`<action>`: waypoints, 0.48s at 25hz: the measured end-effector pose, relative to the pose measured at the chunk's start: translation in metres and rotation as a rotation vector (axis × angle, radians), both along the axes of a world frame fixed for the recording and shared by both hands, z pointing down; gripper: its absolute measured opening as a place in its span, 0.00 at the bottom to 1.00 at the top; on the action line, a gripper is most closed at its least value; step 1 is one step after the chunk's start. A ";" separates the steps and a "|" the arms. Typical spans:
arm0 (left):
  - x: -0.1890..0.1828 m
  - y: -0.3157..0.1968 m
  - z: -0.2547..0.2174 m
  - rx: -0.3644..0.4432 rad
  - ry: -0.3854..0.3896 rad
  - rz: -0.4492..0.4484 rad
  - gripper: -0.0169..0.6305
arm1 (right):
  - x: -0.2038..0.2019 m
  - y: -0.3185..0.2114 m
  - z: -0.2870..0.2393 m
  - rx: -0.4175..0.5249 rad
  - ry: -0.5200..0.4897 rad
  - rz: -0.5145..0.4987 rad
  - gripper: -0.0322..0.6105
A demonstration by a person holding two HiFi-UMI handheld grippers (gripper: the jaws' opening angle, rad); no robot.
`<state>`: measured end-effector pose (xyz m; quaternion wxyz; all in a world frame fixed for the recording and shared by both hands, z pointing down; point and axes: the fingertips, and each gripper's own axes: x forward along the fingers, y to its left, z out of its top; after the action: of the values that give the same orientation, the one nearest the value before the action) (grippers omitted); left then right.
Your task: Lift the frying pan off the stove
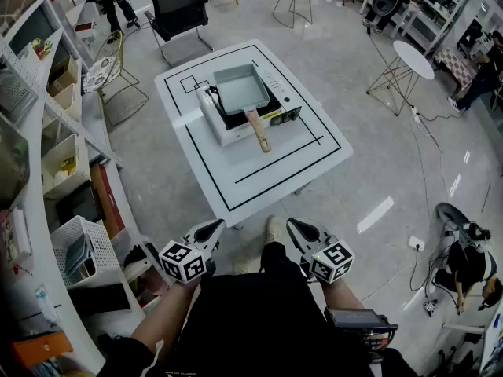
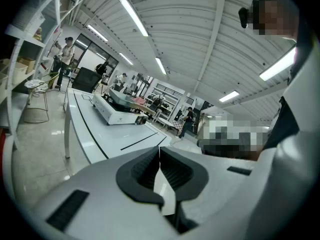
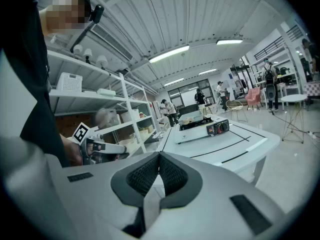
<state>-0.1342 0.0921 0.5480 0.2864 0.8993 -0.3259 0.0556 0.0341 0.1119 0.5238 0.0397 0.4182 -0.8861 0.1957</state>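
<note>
A square grey frying pan (image 1: 238,89) with a wooden handle (image 1: 258,130) rests on a white portable stove (image 1: 244,112) in the middle of the white table (image 1: 306,163). Both grippers hang low by the person's lap, well short of the table. My left gripper (image 1: 214,228) is shut and holds nothing; its tips meet in the left gripper view (image 2: 159,148). My right gripper (image 1: 294,225) is shut too, also holding nothing (image 3: 159,154). The stove (image 2: 116,112) shows far off in the left gripper view, and the stove (image 3: 202,125) with the pan (image 3: 191,117) in the right gripper view.
White shelving (image 1: 55,140) with bins and a basket (image 1: 78,250) runs along the left. A black office chair (image 1: 182,10) stands behind the table, a round side table (image 1: 413,58) at right. Cables and a floor device (image 1: 460,258) lie at lower right. People stand in the background.
</note>
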 end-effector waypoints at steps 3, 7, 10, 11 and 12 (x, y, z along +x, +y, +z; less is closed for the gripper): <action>-0.005 0.010 -0.003 0.013 -0.010 0.007 0.04 | -0.007 0.013 0.000 -0.007 0.033 -0.009 0.09; -0.010 0.015 -0.004 0.015 -0.009 0.006 0.04 | -0.015 0.023 -0.002 0.000 0.054 -0.026 0.09; -0.015 0.018 -0.004 0.022 -0.010 0.003 0.04 | -0.019 0.025 -0.005 0.005 0.067 -0.027 0.09; -0.016 0.019 -0.004 0.024 -0.011 0.001 0.04 | -0.020 0.024 -0.006 0.007 0.070 -0.021 0.09; -0.017 0.019 -0.004 0.026 -0.012 0.000 0.04 | -0.020 0.024 -0.008 0.009 0.072 -0.011 0.09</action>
<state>-0.1509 0.1114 0.5442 0.2727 0.9026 -0.3282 0.0570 0.0143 0.1355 0.5154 0.0707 0.4203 -0.8873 0.1761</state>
